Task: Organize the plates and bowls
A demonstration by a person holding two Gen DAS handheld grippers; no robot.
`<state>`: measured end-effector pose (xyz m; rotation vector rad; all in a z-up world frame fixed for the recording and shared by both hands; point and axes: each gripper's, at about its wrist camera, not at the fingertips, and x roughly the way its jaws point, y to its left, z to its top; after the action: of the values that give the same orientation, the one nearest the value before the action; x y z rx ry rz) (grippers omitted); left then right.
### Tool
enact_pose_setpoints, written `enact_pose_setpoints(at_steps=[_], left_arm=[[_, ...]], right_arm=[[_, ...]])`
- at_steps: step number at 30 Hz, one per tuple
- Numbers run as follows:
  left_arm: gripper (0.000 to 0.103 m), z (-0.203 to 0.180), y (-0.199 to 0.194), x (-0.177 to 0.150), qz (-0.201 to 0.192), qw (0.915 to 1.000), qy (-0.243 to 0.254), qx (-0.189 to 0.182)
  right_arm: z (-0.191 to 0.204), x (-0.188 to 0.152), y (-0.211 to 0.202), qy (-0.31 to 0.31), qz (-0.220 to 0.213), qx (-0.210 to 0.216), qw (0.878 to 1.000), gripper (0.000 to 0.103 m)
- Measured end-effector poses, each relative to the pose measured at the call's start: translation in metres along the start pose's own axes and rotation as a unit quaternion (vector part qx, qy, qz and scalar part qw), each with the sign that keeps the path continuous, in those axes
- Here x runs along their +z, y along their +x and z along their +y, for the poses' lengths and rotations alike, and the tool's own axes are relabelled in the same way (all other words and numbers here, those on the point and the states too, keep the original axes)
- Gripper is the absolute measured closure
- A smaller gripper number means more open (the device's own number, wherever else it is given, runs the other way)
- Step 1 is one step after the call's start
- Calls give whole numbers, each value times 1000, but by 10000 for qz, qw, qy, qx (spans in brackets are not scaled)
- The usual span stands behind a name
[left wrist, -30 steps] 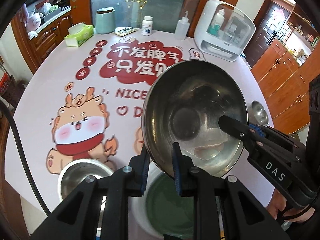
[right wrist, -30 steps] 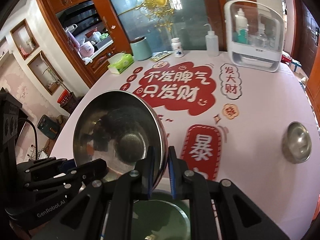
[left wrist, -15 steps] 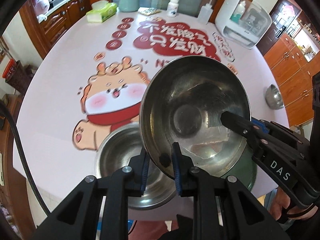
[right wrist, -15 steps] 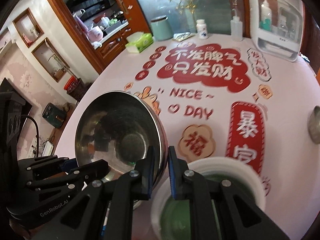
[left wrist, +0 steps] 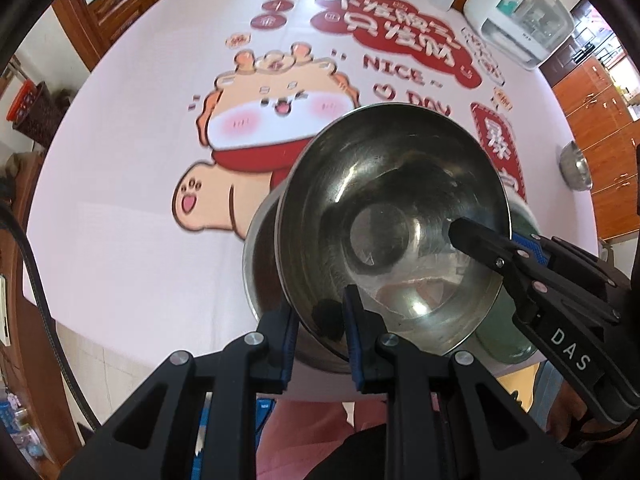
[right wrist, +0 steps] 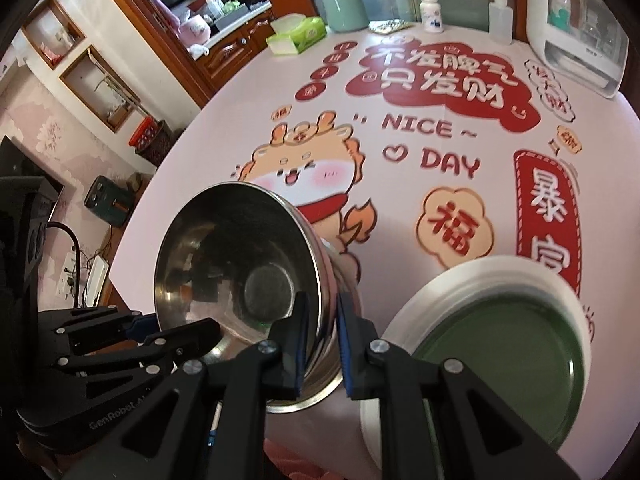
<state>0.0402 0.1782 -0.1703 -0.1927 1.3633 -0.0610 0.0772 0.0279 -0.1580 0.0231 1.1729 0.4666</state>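
Note:
A large steel bowl (left wrist: 384, 216) (right wrist: 224, 256) hangs tilted over the table's near edge, held by both grippers. My left gripper (left wrist: 318, 328) is shut on its near rim, and my right gripper (right wrist: 322, 332) is shut on the opposite rim. Directly beneath it sits a second steel bowl (left wrist: 260, 264) (right wrist: 308, 396), mostly covered. A green plate with a white rim (right wrist: 496, 348) (left wrist: 506, 340) lies just to the right of the bowls. A small steel bowl (left wrist: 576, 166) rests far right on the table.
The round table (left wrist: 120, 160) has a printed cartoon cloth. At its far side stand a white appliance (right wrist: 576, 28), a squeeze bottle (right wrist: 500, 20), a pill bottle (right wrist: 431, 13), a green canister (right wrist: 346, 8) and a tissue box (right wrist: 296, 32). A person's pink clothing (left wrist: 312, 420) shows below the edge.
Both grippers carried the large bowl toward the table's near edge and downward. It now hangs right over the second steel bowl, and the green plate has come out from under it.

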Motion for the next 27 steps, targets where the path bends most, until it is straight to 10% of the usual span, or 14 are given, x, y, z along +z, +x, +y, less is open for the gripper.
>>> enact_pose_setpoints(at_steps=[18, 27], left_arm=[[81, 11, 24, 0, 428, 9991, -9, 7], [72, 8, 20, 1, 369, 9993, -75, 31]], right_arm=[[0, -11, 32, 187, 598, 5, 9980, 86], [-2, -9, 30, 144, 620, 178, 9978, 69]])
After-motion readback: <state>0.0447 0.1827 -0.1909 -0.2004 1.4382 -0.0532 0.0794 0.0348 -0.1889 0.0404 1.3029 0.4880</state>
